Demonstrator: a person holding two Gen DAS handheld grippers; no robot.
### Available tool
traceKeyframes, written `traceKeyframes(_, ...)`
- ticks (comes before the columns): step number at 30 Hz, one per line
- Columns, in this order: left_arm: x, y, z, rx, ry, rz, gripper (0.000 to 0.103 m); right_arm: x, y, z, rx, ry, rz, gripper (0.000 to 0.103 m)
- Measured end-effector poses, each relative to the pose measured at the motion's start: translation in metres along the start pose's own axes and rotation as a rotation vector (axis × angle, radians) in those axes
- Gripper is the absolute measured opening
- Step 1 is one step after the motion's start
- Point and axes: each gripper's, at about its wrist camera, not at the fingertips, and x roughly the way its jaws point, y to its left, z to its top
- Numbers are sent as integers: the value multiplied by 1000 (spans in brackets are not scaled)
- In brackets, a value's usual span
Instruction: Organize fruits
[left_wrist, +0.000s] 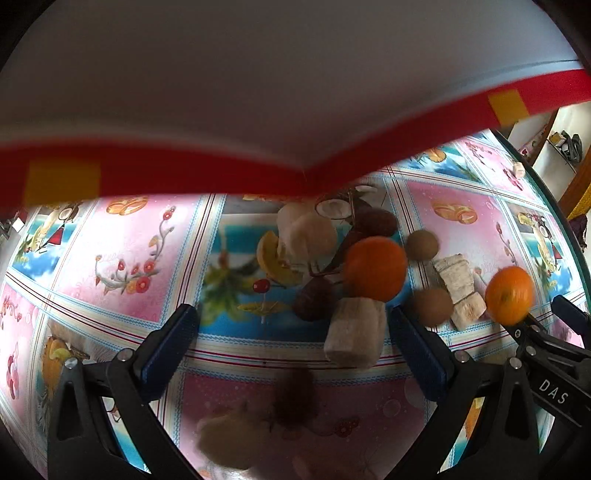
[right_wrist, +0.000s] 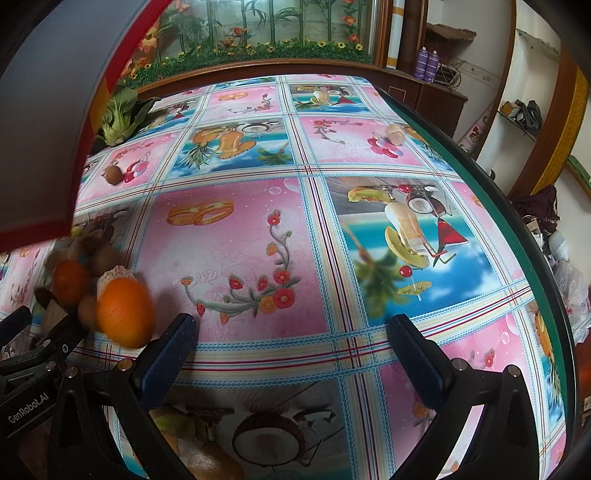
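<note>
left gripper (left_wrist: 291, 332): jaws wide, empty, aimed at pale cut cane piece (left_wrist: 354, 341) just below round orange fruit (left_wrist: 376, 267) | right gripper (right_wrist: 293, 341): jaws wide, empty, over bare floral tablecloth (right_wrist: 236, 236) right of that orange, likely waiting

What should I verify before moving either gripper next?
1. Left gripper jaws open and empty: ok.
2. Right gripper jaws open and empty: ok.
3. Target centred for the left gripper: not ok; the pale cut cylindrical chunk lies off centre, near its right finger.
4. Round orange fruit clear of the right gripper: cannot tell; it sits just left of the jaws, blurred.
5. Grey container with red rim ready for fruit: cannot tell; only its blurred outside shows.
</note>
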Motion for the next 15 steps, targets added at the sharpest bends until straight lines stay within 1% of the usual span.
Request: traceKeyframes(15, 1, -2, -1, 1, 1, 0, 103, 0, 0, 0, 0, 3, 1, 103)
